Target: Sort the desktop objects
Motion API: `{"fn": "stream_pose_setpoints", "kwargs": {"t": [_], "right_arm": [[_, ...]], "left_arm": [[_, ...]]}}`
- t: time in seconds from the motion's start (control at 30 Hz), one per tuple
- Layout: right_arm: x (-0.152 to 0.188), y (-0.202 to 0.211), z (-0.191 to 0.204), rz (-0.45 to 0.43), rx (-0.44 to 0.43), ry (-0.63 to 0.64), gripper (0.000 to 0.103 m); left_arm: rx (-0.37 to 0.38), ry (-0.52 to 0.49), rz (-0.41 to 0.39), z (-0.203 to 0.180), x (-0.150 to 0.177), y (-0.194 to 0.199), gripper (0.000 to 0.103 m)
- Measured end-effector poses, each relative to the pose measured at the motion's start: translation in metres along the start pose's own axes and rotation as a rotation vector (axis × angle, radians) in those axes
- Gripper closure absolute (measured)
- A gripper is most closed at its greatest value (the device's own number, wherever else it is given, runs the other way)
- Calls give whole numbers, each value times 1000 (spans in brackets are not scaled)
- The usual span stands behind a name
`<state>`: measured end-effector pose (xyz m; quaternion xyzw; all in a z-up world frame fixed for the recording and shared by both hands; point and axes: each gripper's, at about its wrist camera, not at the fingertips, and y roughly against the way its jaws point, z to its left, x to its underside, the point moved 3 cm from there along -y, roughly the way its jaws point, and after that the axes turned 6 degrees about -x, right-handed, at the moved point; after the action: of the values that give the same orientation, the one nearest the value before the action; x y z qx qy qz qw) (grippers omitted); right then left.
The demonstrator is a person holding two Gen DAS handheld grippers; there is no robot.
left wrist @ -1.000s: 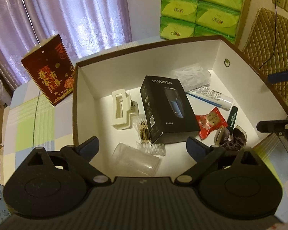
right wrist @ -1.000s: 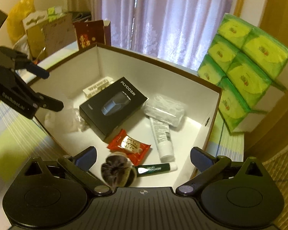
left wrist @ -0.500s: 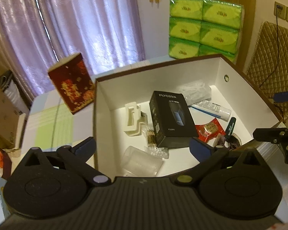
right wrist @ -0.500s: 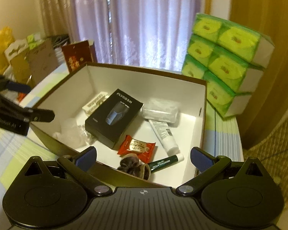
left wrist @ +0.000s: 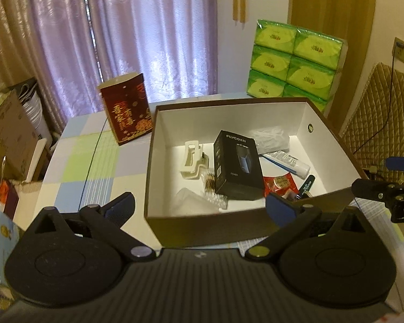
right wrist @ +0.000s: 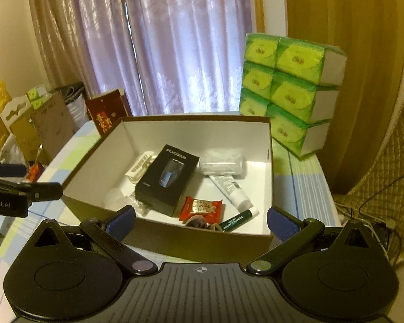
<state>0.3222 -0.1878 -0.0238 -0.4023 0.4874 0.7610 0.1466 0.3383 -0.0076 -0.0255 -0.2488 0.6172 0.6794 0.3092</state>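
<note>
My left tongs (left wrist: 199,207) and right tongs (right wrist: 200,219) gape wide, empty, hovering off the brown box (right wrist: 175,238) near the desk's (left wrist: 75,167) front edge — sorted items inside, black carton (right wrist: 167,179) central — bare desk left.

lilac curtains (left wrist: 153,35), stacked green tissue packs (right wrist: 288,88), quilted chair back (left wrist: 377,123)

Dim warm room, daylight through curtain (left wrist: 153,35); fisheye edges bent, far corners perhaps slightly blurred.
</note>
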Motion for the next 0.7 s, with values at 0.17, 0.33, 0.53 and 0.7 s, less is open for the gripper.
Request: {"fn": "stream_pose_setpoints", "kwargs": {"t": [0.17, 0.33, 0.53, 0.7], "right_arm": [[6, 20, 9, -23, 3, 4, 2], [15, 32, 21, -17, 9, 33, 2], [28, 42, 27, 1, 9, 31, 2], [38, 50, 33, 11, 8, 26, 2]], "left_arm": [[0, 52, 13, 4, 10, 22, 1], [-1, 61, 16, 2, 21, 42, 1], [-6, 72, 23, -1, 36, 59, 1], [-16, 82, 21, 0, 45, 71, 1]]}}
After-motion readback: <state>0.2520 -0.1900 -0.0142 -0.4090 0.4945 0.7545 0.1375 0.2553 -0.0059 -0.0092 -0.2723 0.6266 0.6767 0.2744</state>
